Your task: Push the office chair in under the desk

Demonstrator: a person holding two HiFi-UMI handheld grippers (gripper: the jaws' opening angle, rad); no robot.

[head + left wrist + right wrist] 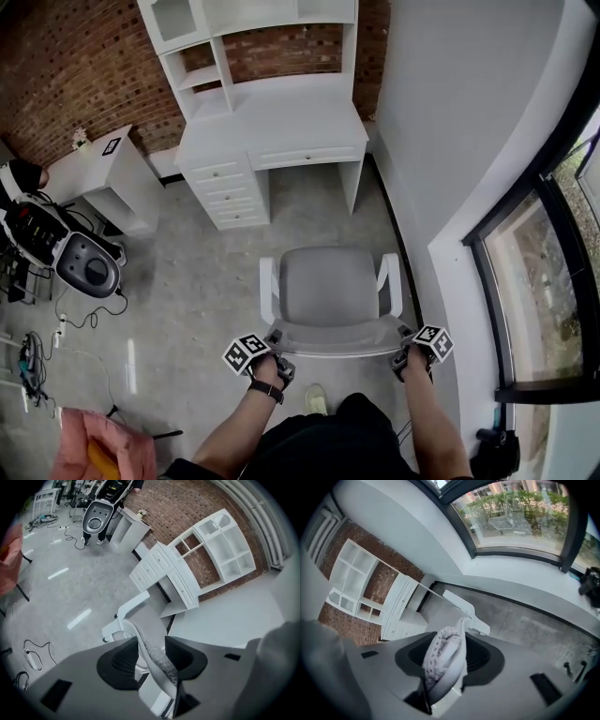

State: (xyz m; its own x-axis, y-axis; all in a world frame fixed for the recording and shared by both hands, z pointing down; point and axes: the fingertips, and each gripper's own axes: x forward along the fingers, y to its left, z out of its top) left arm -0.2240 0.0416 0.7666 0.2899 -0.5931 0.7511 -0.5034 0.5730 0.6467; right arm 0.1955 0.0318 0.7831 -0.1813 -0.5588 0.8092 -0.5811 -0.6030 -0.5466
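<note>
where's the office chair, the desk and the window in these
office chair (328,281), head view, on its grey seat
desk (281,114), head view, on its white top
window (547,277), head view, on the glass pane

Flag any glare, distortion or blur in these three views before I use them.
Head view: sharp, fisheye bows the window frame; light streak on the floor. Left gripper view: black corners, floor glare, chair back soft up close. Right gripper view: bright window, chair back soft too.
</note>
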